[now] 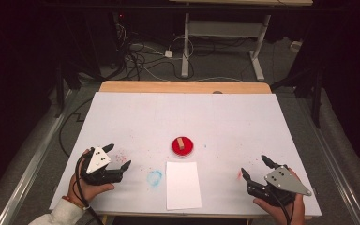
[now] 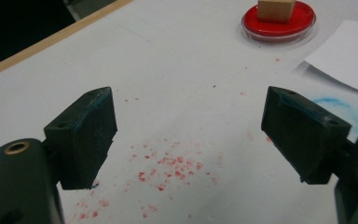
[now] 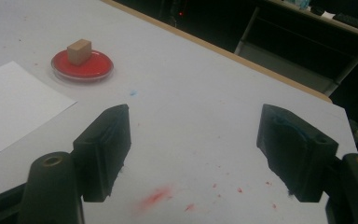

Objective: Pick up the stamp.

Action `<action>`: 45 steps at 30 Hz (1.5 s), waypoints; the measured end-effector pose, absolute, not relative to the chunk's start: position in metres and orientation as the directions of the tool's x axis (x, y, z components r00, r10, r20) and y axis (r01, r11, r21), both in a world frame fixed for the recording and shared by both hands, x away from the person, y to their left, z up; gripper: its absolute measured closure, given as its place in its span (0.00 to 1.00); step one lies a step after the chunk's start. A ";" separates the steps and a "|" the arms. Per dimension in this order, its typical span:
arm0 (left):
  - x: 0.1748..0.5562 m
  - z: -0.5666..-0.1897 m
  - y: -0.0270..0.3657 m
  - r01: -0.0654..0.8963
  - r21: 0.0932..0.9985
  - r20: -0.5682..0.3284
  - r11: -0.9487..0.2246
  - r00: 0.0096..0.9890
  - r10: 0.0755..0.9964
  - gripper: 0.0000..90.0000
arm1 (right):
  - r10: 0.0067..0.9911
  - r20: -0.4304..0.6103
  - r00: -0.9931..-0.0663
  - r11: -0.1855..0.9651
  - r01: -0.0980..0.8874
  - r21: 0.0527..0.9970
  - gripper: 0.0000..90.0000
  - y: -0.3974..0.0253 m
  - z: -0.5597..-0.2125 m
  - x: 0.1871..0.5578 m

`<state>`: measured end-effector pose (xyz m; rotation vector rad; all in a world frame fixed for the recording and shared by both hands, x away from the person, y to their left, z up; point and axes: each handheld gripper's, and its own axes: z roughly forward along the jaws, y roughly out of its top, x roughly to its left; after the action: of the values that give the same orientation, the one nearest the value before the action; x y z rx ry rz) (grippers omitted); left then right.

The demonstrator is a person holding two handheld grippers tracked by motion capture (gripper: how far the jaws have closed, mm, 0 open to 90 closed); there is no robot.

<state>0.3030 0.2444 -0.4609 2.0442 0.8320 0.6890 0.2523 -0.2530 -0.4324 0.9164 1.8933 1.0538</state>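
From the high view, the left hand-held gripper point(image 1: 120, 158) and right hand-held gripper point(image 1: 255, 168) rest spread and empty at the near corners of the tabletop point(image 1: 136, 112), well apart from the red dish point(image 1: 182, 146) with its wooden block point(image 1: 182, 143), just beyond the paper sheet point(image 1: 183, 184). In the left gripper view, blue-stained pads point(image 2: 93, 128) could smudge the sheet. In the right gripper view, a careless reach might tip the shallow dish or knock the block off.

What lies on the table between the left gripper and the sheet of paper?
In the high view, a blue smudge lies between the left gripper and the paper.
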 end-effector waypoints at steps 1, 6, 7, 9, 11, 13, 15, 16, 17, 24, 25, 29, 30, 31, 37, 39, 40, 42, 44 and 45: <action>0.304 -0.462 0.244 0.317 0.829 0.173 -0.460 0.637 0.751 0.19 | 0.849 -0.278 -0.449 0.405 0.218 0.888 0.30 -0.253 -0.433 0.253; 0.306 -0.465 0.241 0.326 0.820 0.171 -0.471 0.645 0.745 0.20 | 0.854 -0.257 -0.452 0.392 0.234 0.890 0.31 -0.254 -0.434 0.258; 0.306 -0.466 0.240 0.327 0.815 0.176 -0.478 0.646 0.743 0.20 | 0.854 -0.257 -0.452 0.392 0.234 0.890 0.31 -0.254 -0.434 0.258; 0.306 -0.466 0.240 0.326 0.816 0.176 -0.476 0.645 0.744 0.20 | 0.855 -0.254 -0.452 0.390 0.240 0.889 0.32 -0.254 -0.434 0.260; 0.306 -0.466 0.241 0.328 0.816 0.175 -0.475 0.644 0.745 0.21 | 0.853 -0.259 -0.454 0.397 0.240 0.886 0.32 -0.253 -0.434 0.262; 0.306 -0.466 0.241 0.323 0.818 0.179 -0.476 0.644 0.744 0.21 | 0.851 -0.254 -0.460 0.395 0.241 0.886 0.32 -0.253 -0.434 0.264; 0.306 -0.466 0.242 0.322 0.815 0.185 -0.482 0.643 0.743 0.21 | 0.850 -0.257 -0.460 0.398 0.241 0.885 0.32 -0.253 -0.433 0.264; 0.306 -0.466 0.243 0.323 0.816 0.183 -0.480 0.644 0.743 0.21 | 0.848 -0.255 -0.464 0.398 0.240 0.886 0.33 -0.251 -0.432 0.266; 0.306 -0.466 0.243 0.326 0.815 0.180 -0.479 0.643 0.744 0.21 | 0.846 -0.258 -0.466 0.401 0.239 0.885 0.33 -0.250 -0.432 0.266; 0.304 -0.466 0.240 0.304 0.808 0.210 -0.504 0.651 0.729 0.22 | 0.838 -0.278 -0.469 0.425 0.243 0.872 0.34 -0.247 -0.434 0.264; 0.302 -0.465 0.239 0.300 0.808 0.211 -0.507 0.657 0.724 0.22 | 0.838 -0.277 -0.470 0.425 0.245 0.871 0.34 -0.247 -0.434 0.264; 0.301 -0.462 0.237 0.302 0.812 0.205 -0.500 0.655 0.727 0.23 | 0.841 -0.290 -0.456 0.432 0.244 0.868 0.34 -0.247 -0.434 0.263; 0.301 -0.462 0.236 0.321 0.810 0.185 -0.490 0.653 0.734 0.23 | 0.841 -0.294 -0.453 0.434 0.242 0.868 0.34 -0.248 -0.434 0.263; 0.301 -0.461 0.233 0.327 0.808 0.182 -0.490 0.652 0.736 0.23 | 0.844 -0.292 -0.450 0.430 0.242 0.870 0.34 -0.249 -0.433 0.263; 0.305 -0.458 0.224 0.334 0.803 0.172 -0.495 0.664 0.727 0.23 | 0.848 -0.290 -0.444 0.426 0.244 0.871 0.34 -0.251 -0.434 0.265; 0.307 -0.456 0.220 0.338 0.800 0.166 -0.496 0.670 0.724 0.23 | 0.847 -0.294 -0.442 0.430 0.246 0.869 0.34 -0.253 -0.434 0.266; 0.308 -0.455 0.219 0.337 0.802 0.162 -0.494 0.674 0.721 0.23 | 0.849 -0.295 -0.440 0.430 0.247 0.868 0.34 -0.254 -0.434 0.267; 0.310 -0.453 0.215 0.340 0.798 0.159 -0.498 0.679 0.717 0.23 | 0.848 -0.296 -0.440 0.431 0.247 0.868 0.34 -0.255 -0.434 0.267; 0.312 -0.452 0.212 0.345 0.795 0.157 -0.500 0.678 0.718 0.23 | 0.849 -0.303 -0.433 0.435 0.245 0.867 0.34 -0.257 -0.434 0.268; 0.313 -0.451 0.212 0.343 0.795 0.155 -0.500 0.682 0.715 0.23 | 0.849 -0.303 -0.433 0.435 0.245 0.867 0.34 -0.257 -0.434 0.268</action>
<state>0.3128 0.2115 -0.4514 2.1189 0.8095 0.6129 0.2676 -0.2573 -0.4342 0.9237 1.9130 0.9872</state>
